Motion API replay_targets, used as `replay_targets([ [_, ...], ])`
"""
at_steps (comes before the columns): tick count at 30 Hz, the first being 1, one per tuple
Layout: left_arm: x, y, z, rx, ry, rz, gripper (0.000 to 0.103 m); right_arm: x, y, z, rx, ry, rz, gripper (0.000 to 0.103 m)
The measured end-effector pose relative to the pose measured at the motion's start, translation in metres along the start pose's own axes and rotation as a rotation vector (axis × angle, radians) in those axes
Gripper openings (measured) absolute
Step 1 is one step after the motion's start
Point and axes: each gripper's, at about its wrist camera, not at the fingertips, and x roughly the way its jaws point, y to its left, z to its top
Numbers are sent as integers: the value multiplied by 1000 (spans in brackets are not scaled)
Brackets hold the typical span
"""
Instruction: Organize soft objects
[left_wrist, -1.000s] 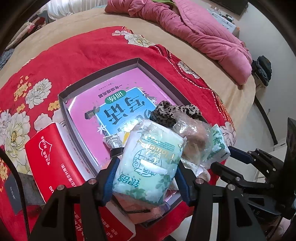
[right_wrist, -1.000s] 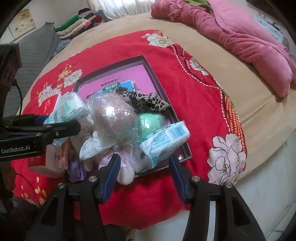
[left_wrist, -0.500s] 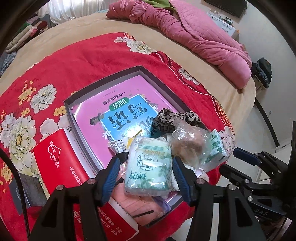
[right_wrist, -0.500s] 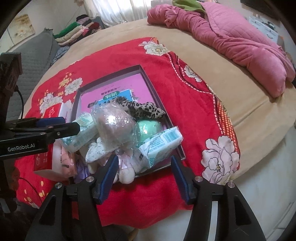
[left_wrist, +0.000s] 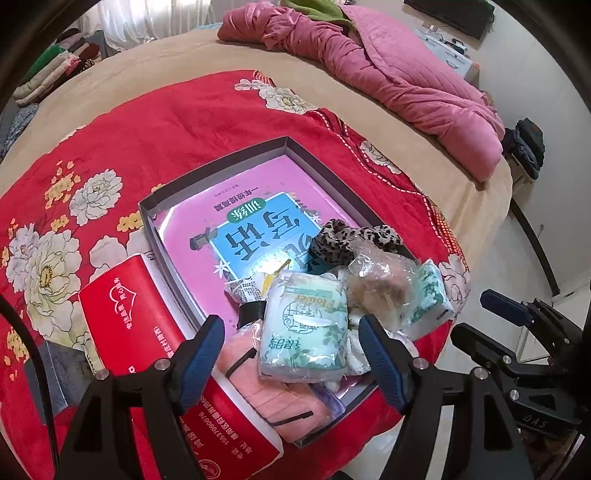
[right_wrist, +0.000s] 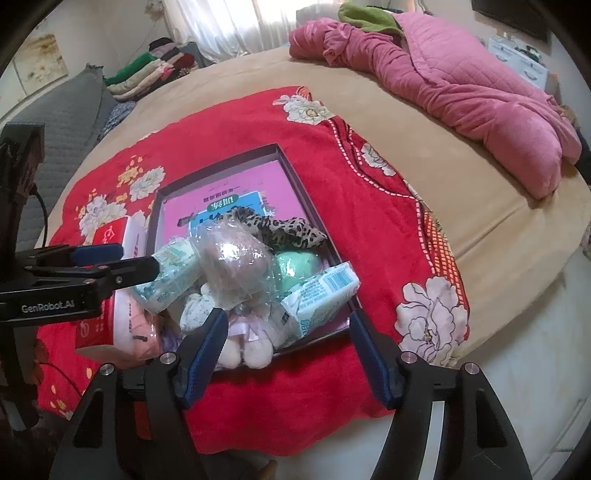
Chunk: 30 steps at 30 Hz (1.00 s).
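A shallow grey box (left_wrist: 221, 166) lies on the red flowered blanket with a pink book in its bottom. Soft things are heaped at its near end: a green-white tissue pack (left_wrist: 303, 332), a clear bag with something brownish (left_wrist: 384, 284), a second tissue pack (left_wrist: 428, 295), a leopard-print cloth (left_wrist: 347, 240) and a pink wrapped item (left_wrist: 280, 398). My left gripper (left_wrist: 293, 354) straddles the first pack; its jaws are opening and the pads stand clear of it. My right gripper (right_wrist: 286, 343) hovers over a white plush toy (right_wrist: 251, 347), jaws opening, nothing pressed between them.
A red tissue packet (left_wrist: 129, 317) leans against the box's left side. A crumpled pink quilt (left_wrist: 406, 81) lies at the far right of the bed. Folded clothes (right_wrist: 155, 70) are stacked at the back left. The bed's edge drops off just below the box.
The left pads have come off the green-white tissue pack, which now rests on the pile. Both grippers have widened and both views have drawn back a little.
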Motion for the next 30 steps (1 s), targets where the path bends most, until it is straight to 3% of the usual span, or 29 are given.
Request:
replay_targets([
  [10, -27, 6, -9, -16, -50, -27, 83, -19, 15, 0, -19, -38, -24, 75],
  [30, -114, 30, -61, -51, -206, 46, 86, -95, 72, -23, 10, -197, -86, 77],
])
